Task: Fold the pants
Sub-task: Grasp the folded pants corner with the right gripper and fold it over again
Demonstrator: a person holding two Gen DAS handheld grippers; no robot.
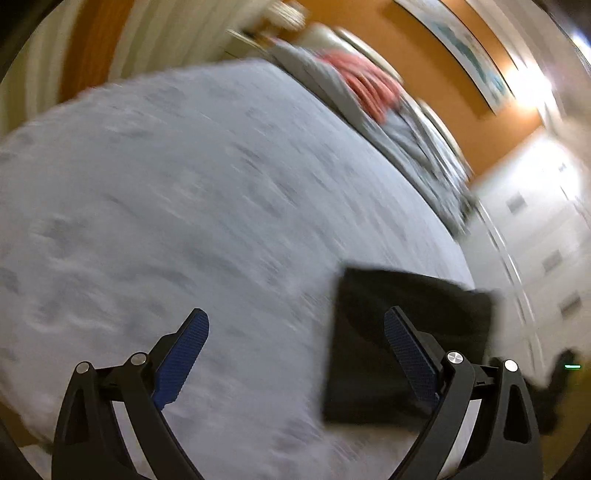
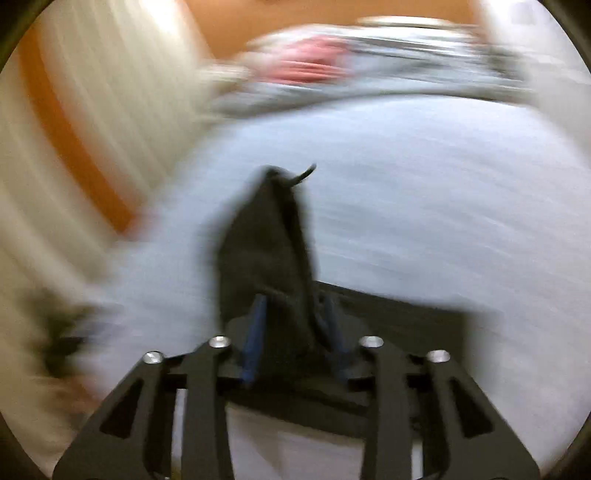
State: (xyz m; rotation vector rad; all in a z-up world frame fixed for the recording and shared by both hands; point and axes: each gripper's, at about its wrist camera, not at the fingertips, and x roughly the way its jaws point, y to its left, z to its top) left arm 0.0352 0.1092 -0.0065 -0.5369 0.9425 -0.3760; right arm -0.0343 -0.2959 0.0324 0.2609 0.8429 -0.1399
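The black pants (image 1: 362, 350) lie folded in a flat rectangle near the bed's right edge. My left gripper (image 1: 295, 314) is open and holds nothing; its right finger (image 1: 410, 354) hangs over the pants and its left finger over bare sheet. In the blurred right wrist view, a bunched fold of the black pants (image 2: 269, 240) stands up between the fingers of my right gripper (image 2: 294, 297). Its blue pads (image 2: 255, 332) stand a little apart from the cloth, so it reads as open. The flat part of the pants (image 2: 406, 314) lies below.
The bed (image 1: 184, 184) has a pale grey sheet. A crumpled grey blanket (image 1: 413, 140) and a pink cloth (image 1: 365, 85) lie along its far end. Cream curtains (image 1: 159, 33) and an orange wall stand behind. White cabinet doors (image 1: 546, 229) are to the right.
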